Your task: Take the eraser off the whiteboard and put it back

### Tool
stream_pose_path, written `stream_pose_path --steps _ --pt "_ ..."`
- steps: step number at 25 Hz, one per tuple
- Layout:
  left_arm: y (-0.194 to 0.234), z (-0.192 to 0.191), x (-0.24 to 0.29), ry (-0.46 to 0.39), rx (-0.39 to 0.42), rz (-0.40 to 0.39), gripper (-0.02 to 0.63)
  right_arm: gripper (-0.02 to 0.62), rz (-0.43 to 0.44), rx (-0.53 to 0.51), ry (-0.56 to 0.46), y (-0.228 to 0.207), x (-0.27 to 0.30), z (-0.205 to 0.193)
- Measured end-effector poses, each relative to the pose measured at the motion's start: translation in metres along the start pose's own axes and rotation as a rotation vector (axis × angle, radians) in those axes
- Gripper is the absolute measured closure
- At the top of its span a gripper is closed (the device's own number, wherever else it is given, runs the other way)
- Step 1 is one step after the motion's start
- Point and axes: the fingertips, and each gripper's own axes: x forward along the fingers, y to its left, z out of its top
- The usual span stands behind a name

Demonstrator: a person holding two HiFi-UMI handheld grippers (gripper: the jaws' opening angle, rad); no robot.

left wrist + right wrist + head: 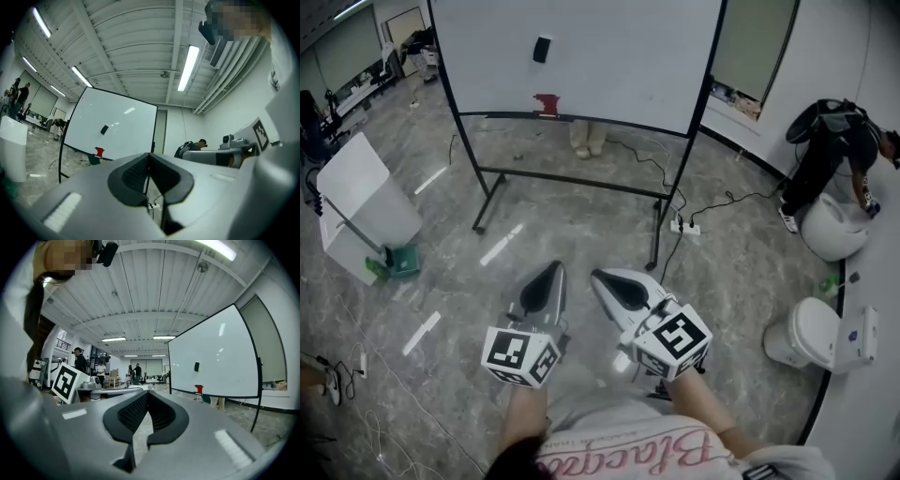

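At about 10 o'clock in the head view, a slanted white panel (pixel 361 187) is seen on the grey marbled floor (pixel 581 244), with a small green base (pixel 397 262) at its foot. At 12 o'clock, well apart from both grippers, a large white whiteboard (pixel 600 56) is carried upright on a black tubular stand (pixel 487 192).

The black rectangular eraser (pixel 542 49) is stuck to the board's face, left of its middle and slightly tilted. At 6 o'clock from it, a small red object (pixel 547 103) is set on the board's lower rail; what it is cannot be told. The same eraser (pixel 104 129) is seen as a dark patch on the board in the left gripper view, at 10 o'clock from the jaws. In the right gripper view the eraser (pixel 197 366) is seen at 2 o'clock from them.

The left gripper (pixel 553 270) is held out low in the head view and pointed toward the board. Its jaws are pressed together with nothing between them, as is shown where the left gripper (pixel 149 157) is seen in its own view. Just beside it, at 3 o'clock, the right gripper (pixel 597 276) is held the same way. The jaws of the right gripper (pixel 146 394) are likewise together and empty.

A white power strip (pixel 684 227) is laid on the floor by the stand's right foot. At 2 o'clock a person in dark clothes (pixel 830 150) is bent over a white rounded container (pixel 832 228), and a second white container (pixel 806 333) is seen at 3 o'clock.
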Motion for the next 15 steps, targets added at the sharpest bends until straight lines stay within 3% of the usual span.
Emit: stream_pose_path --steps 7,12,15 --pt "0.014 0.000 0.032 0.013 0.018 -0.008 0.607 0.594 -0.015 0.008 -0.018 -0.033 0.018 0.001" --pt "0.029 -0.007 0.061 0.040 0.018 -0.039 0.607 0.594 -0.098 0.045 -0.015 -0.070 0.035 -0.005" --pt "0.051 -0.008 0.082 0.048 0.014 -0.052 0.607 0.594 -0.104 0.071 -0.020 -0.089 0.060 -0.006"
